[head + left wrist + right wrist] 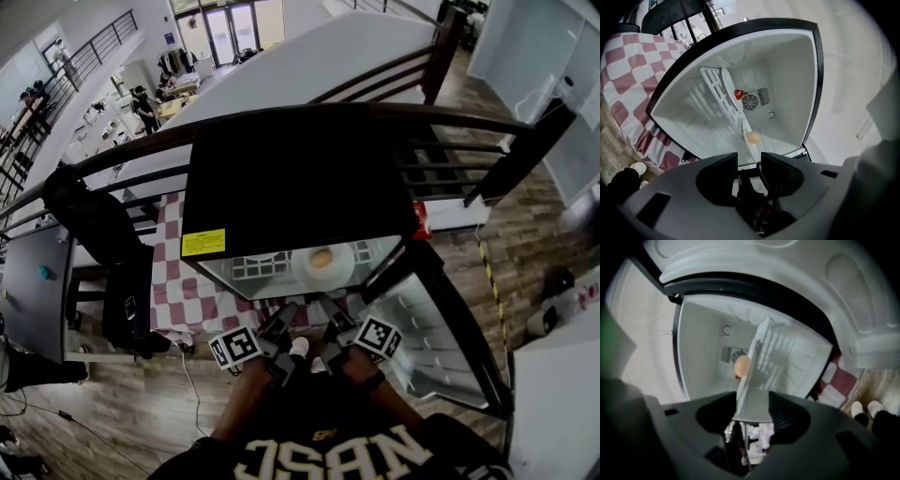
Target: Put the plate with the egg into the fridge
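Room: mezzanine with wood floor, dark railing (281, 117) behind the fridge, lower hall visible beyond.
Far left: dark jacket or bag (89, 225) slumped on a chair, not involved.
Cloth: red-white checked cloth (183, 281) showed left of and below the fridge; couldn't tell if the fridge stood on it.
Fridge: small black-topped fridge (291, 178), door (427, 328) swung open to the right so the white cavity could be reached from the near side.
Left gripper: left gripper (749, 165) hovered at the fridge mouth, jaws apart and pressing nothing. The plate rim was just ahead of the gap, so it was probably there to steady.
Plate: white plate (342, 270) lay level inside on the shelf (253, 269), near the front edge.
Egg: egg (322, 257) sat mid-plate; the level hold kept it from rolling.
Right gripper: right gripper (752, 417) was clamped on the plate's near rim and did the carrying.
Stage: plate looked in. Judged left to do: release, back out, shut door.
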Tool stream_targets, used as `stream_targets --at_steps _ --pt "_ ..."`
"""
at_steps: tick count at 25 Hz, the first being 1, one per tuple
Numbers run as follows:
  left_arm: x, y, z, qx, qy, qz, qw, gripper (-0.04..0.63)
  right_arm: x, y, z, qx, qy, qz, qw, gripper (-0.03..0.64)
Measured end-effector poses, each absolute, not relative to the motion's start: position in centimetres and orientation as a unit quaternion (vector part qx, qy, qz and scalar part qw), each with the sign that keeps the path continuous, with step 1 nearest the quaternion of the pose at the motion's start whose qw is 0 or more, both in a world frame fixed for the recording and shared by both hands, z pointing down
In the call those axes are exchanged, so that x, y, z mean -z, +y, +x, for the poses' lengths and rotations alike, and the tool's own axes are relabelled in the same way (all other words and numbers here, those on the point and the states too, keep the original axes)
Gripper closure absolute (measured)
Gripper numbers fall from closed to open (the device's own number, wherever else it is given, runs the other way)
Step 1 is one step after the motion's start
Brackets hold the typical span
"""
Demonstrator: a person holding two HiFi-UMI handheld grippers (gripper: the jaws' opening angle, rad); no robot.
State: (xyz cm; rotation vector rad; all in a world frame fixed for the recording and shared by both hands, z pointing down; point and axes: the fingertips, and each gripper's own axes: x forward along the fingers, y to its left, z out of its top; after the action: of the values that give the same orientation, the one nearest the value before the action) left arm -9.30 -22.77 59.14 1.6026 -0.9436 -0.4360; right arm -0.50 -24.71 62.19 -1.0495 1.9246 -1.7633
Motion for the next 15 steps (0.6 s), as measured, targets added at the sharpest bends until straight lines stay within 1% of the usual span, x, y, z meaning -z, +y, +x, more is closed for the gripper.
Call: stream_targets --at_steps 4,8,11,15 --pt "-58.5 -22.4 -9.6 0.18 -0.41 0.703 0.552 0.451 -62.2 -25.0 -1.0 0.625 0.668 -0.365 0.173 0.417" --pt "-58.1 -22.4 -10.7 0.143 -0.442 0.737 0.491 0.496 -62.1 -25.6 -1.2 0.629 0.658 -0.367 0.193 0.451" --pt "-57.9 -22.6 -10.9 0.091 -0.464 0.762 0.443 0.531 -61.9 -26.1 -1.1 0.625 0.656 -0.375 0.195 0.462" --pt "-57.6 -23.1 -10.9 0.005 -0.494 0.793 0.357 0.54 -61.6 -26.8 -1.4 0.622 0.658 -0.376 0.197 0.48"
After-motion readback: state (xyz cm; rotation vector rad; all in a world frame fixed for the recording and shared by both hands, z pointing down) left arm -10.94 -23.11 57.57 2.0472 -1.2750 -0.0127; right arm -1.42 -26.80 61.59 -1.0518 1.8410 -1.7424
